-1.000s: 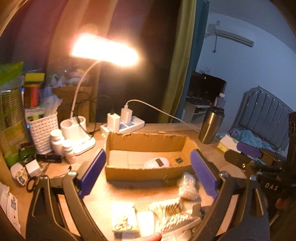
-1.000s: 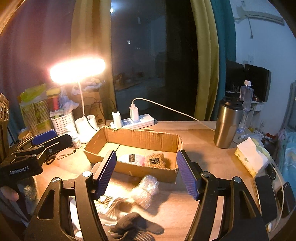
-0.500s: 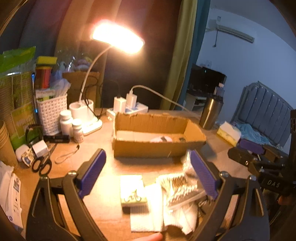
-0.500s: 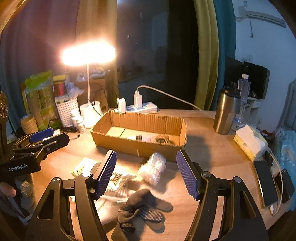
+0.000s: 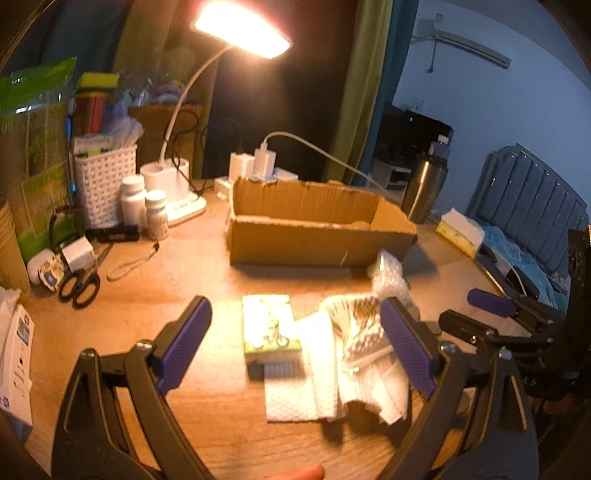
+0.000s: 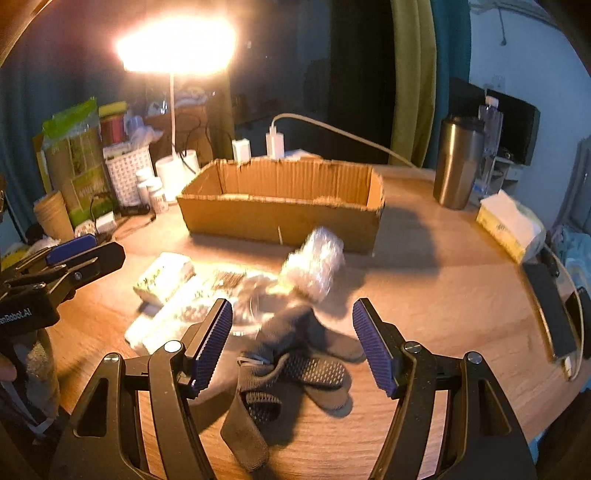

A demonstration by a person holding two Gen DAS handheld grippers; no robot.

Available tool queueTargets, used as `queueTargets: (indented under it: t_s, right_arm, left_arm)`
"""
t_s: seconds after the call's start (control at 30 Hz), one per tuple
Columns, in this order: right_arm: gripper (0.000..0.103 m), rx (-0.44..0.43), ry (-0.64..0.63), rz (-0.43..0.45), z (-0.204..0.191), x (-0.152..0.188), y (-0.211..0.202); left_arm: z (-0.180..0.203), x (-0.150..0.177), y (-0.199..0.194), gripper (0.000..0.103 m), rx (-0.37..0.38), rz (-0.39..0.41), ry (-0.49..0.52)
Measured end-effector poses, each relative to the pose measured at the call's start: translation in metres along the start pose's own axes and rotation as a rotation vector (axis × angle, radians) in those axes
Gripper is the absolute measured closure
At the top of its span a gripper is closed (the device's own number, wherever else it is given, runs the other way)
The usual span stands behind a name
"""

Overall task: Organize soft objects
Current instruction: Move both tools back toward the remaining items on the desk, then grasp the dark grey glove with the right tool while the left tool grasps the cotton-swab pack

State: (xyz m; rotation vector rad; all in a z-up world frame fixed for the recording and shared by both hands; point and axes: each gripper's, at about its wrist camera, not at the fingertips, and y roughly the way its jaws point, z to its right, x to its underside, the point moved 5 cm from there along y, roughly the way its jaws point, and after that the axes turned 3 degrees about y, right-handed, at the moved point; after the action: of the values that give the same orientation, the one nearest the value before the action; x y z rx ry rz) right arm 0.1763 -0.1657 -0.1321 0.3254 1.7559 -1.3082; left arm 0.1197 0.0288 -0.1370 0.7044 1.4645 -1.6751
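An open cardboard box (image 5: 317, 236) (image 6: 284, 218) stands mid-table. In front of it lie a tissue pack with a bicycle print (image 5: 271, 332), a white cloth (image 5: 332, 380), a bag of cotton swabs (image 5: 358, 325), a bubble-wrap bundle (image 5: 388, 273) (image 6: 314, 262) and dark grey socks (image 6: 295, 365). My left gripper (image 5: 295, 343) is open and empty above the tissue pack and cloth. My right gripper (image 6: 293, 343) is open and empty just above the socks.
A lit desk lamp (image 5: 240, 29), white basket (image 5: 103, 181), pill bottles (image 5: 144, 206), scissors (image 5: 79, 284) and a power strip (image 5: 258, 170) crowd the back left. A steel tumbler (image 6: 458, 162), tissue box (image 6: 506, 225) and phones (image 6: 550, 310) sit right.
Both grippers have drawn back from the box and lowered toward the near pile. The socks, cloth and tissue pack now show more fully. Both stay open and empty.
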Motion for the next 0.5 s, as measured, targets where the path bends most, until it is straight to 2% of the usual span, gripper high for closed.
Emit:
queueTargets:
  t_s: [0.4,0.47,0.5]
  right_arm:
    - [0.034,-0.039,-0.007,-0.126,-0.002,0.032,0.034]
    - [0.045,-0.065,-0.006,-0.138,-0.003,0.034,0.036]
    - [0.054,-0.078,-0.012,-0.141,-0.004,0.035,0.037]
  left_arm:
    - [0.011,0.016,0.019,0.009,-0.013,-0.066,0.016]
    - [0.016,0.015,0.022,0.009,-0.015,-0.074,0.028]
    - [0.019,0.015,0.023,0.009,-0.016,-0.078,0.035]
